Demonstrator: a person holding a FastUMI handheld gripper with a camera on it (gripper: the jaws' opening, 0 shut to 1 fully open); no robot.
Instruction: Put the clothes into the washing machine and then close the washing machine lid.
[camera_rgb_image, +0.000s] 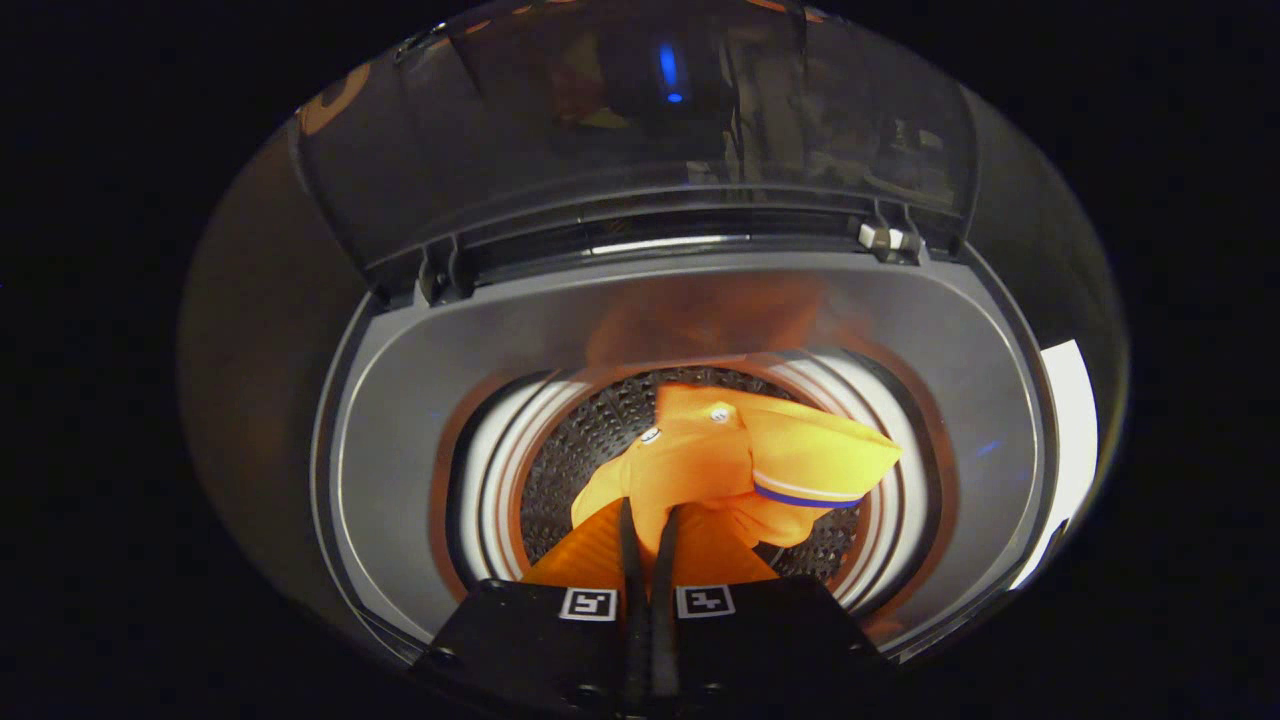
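An orange garment (740, 455) with white buttons and a blue-and-white striped cuff hangs bunched over the mouth of the washing machine drum (570, 450). My gripper (648, 515) is shut on a fold of it, both fingers pressed close together on the cloth. The garment dangles just ahead of the fingers, inside the round opening, above the perforated drum wall. The machine's dark see-through lid (640, 130) stands raised beyond the opening, hinged at the far side.
A grey top panel (400, 430) rings the drum opening, with white rings inside it. Lid hinges sit at the far left (440, 275) and far right (890, 240). A bright white surface (1070, 440) lies past the machine's right side.
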